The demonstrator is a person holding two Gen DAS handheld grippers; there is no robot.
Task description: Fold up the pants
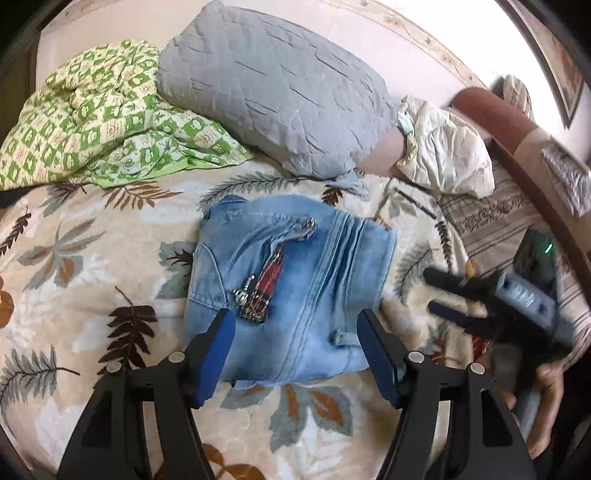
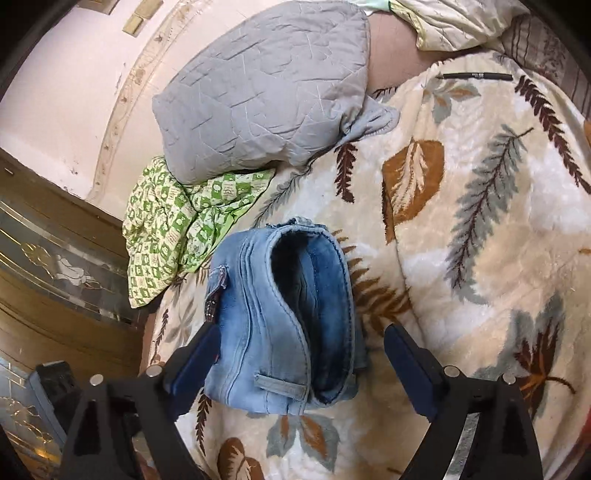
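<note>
Plainly, folded jeans (image 1: 291,291) show no readable label; both tongs gape.

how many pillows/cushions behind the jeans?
1: a grey quilted fabric pillow against the pink wall, beyond the folded light-blue denim jeans. Others may be hidden under the green-checked cloth.

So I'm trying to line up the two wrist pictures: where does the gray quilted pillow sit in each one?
Left wrist view: gray quilted pillow at top centre, beyond the folded jeans, right of the green checked cloth.
Right wrist view: pillow at upper left of centre, above the green checked cloth and the jeans.
Shared landmark: the green checked cloth, tucked against the pillow's edge in both.
</note>
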